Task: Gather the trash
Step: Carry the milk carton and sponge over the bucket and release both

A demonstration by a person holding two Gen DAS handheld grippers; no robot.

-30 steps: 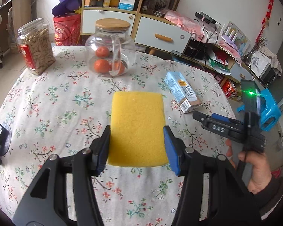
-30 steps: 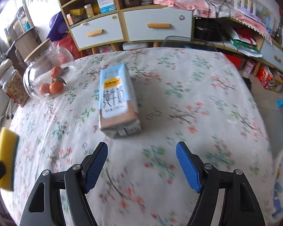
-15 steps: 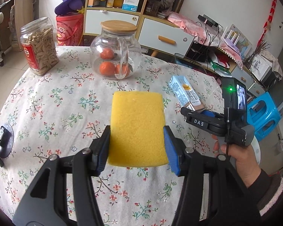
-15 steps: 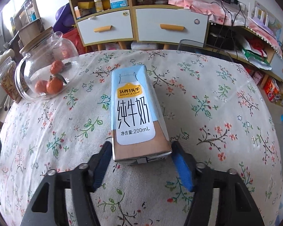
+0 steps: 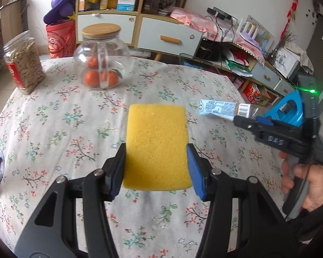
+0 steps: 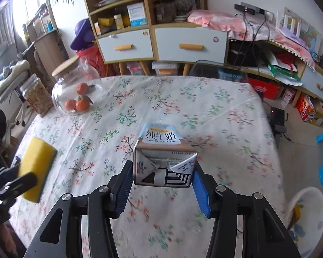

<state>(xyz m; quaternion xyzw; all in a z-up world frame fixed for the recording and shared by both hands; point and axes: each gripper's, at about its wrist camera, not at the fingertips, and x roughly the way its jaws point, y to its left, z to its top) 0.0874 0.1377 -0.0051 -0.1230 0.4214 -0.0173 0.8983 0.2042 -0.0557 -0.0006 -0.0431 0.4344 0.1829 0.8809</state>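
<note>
Right tool (image 6: 162,185) clamps blue-white milk carton (image 6: 163,161), lifted off floral surface (image 6: 215,111) for binning; left tool (image 5: 156,169) grips yellow rectangular sponge (image 5: 157,146), likely for wiping.

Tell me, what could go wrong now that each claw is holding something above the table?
The right gripper pinches the milk carton only at its folded end, so most of it hangs forward; it could tilt or slip out, perhaps dripping on the tablecloth. The white bin sits on the floor past the table edge, so a careless drop could miss it. The left gripper holds a sponge, which seems secure.
</note>
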